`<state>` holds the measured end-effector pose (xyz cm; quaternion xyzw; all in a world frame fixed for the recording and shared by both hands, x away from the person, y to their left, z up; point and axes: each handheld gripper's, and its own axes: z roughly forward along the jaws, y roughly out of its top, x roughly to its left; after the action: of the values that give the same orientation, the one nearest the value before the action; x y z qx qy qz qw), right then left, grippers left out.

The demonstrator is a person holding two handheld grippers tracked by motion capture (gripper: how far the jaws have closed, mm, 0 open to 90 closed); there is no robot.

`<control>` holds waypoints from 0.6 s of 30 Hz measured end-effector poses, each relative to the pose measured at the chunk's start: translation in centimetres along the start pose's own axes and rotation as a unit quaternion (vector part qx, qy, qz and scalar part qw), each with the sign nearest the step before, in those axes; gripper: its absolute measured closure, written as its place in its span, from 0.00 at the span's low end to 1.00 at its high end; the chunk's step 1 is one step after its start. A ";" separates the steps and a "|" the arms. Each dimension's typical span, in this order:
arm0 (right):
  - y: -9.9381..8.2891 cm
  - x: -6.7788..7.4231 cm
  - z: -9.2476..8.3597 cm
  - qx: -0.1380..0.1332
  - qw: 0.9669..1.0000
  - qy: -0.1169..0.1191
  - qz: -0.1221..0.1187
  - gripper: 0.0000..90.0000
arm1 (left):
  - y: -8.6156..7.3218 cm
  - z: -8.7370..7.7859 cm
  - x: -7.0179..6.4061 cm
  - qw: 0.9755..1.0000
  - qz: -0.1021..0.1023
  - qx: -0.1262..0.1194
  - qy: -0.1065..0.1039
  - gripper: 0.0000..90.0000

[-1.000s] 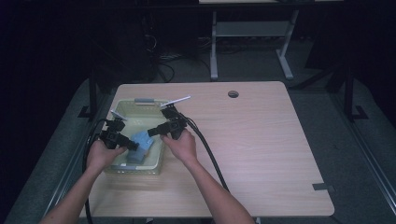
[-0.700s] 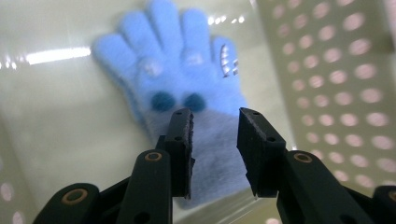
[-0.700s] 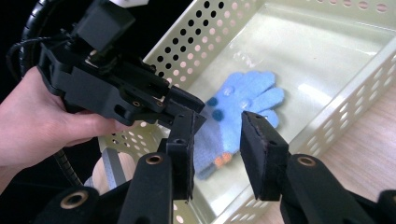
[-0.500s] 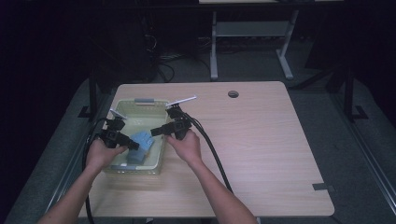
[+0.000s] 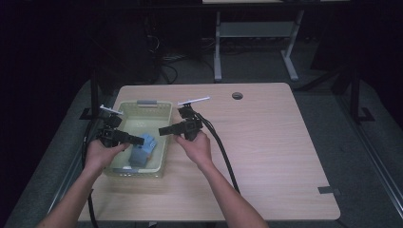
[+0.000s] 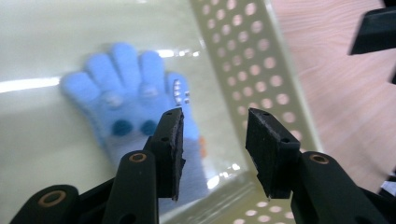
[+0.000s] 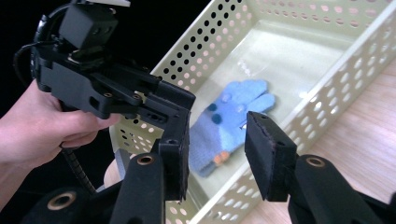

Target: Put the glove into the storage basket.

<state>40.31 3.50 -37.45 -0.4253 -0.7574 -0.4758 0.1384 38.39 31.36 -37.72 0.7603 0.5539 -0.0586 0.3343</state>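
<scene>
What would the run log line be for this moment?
left gripper: open, jaws just opening, empty | right gripper: open, jaws just opening, empty | blue glove: lying flat in perforated basket

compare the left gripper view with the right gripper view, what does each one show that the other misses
The left gripper view alone gives a close look down on the blue glove with its dots and small white beads. The right gripper view alone shows the person's left hand holding the left gripper over the basket's far wall. Both share the glove lying flat in the perforated pale basket, the wooden table, and open black fingers with nothing between them.
</scene>
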 end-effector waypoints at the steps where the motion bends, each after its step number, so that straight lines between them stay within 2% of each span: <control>1: 0.0 0.0 -0.1 0.000 1.000 -0.001 0.000 0.66 | 0.0 -0.1 0.0 1.000 0.003 0.000 -0.002 0.62; 5: 0.0 -0.2 -0.6 -0.004 1.000 0.000 0.004 0.64 | 0.1 -0.2 -0.2 1.000 0.004 -0.010 -0.010 0.59; 6: 0.0 -0.3 -0.7 -0.008 1.000 0.000 0.003 0.64 | 0.2 -0.4 -0.3 1.000 0.008 -0.015 -0.021 0.58; 8: 0.0 -0.5 -1.0 -0.009 1.000 -0.001 0.002 0.64 | 0.2 -0.6 -0.5 1.000 0.007 -0.018 -0.021 0.56; 10: 0.0 -0.7 -1.4 -0.011 1.000 0.001 0.008 0.64 | 0.5 -1.0 -1.0 0.999 0.012 -0.032 -0.027 0.55; 15: -0.1 -1.0 -2.1 -0.017 1.000 0.002 0.007 0.63 | 0.6 -1.2 -1.6 0.998 0.018 -0.042 -0.032 0.54; 18: -0.1 -1.5 -2.9 -0.024 1.000 0.001 0.007 0.62 | 0.8 -1.2 -2.2 0.997 0.020 -0.059 -0.043 0.54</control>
<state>40.55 0.29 -36.94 -0.4336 -0.7427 -0.4928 0.1322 37.90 30.19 -35.47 0.7471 0.5260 -0.0521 0.4030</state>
